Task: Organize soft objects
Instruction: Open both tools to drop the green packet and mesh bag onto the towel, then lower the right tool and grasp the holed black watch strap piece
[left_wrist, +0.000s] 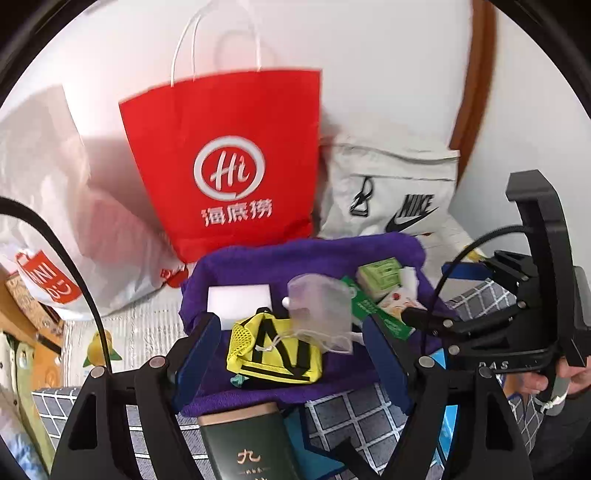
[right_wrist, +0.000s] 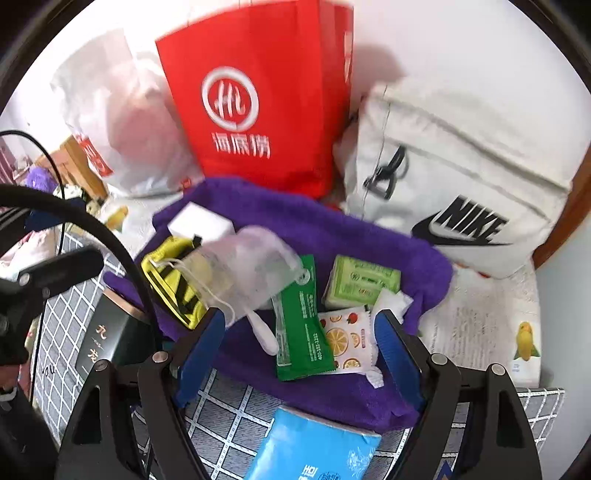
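Note:
A purple towel (left_wrist: 258, 266) (right_wrist: 332, 229) lies spread with small items on it. A yellow and black mesh pouch (left_wrist: 275, 349) (right_wrist: 173, 284) lies between the fingers of my open left gripper (left_wrist: 291, 350). A translucent drawstring bag (left_wrist: 319, 308) (right_wrist: 243, 269) lies beside it, with a white block (left_wrist: 238, 301) (right_wrist: 201, 223) behind. My open right gripper (right_wrist: 301, 354) hovers over a green sachet (right_wrist: 301, 325) and a fruit-print wipe packet (right_wrist: 347, 338). A green tissue pack (right_wrist: 364, 282) (left_wrist: 378, 277) lies beyond. Neither gripper holds anything.
A red paper bag (left_wrist: 225, 162) (right_wrist: 258, 99), a white plastic bag (left_wrist: 55, 206) (right_wrist: 122, 122) and a white Nike bag (left_wrist: 399, 192) (right_wrist: 461, 177) stand behind the towel. A dark green box (left_wrist: 251, 443) (right_wrist: 107, 339) and a blue tissue pack (right_wrist: 314, 446) lie on the checked cloth (right_wrist: 229, 413).

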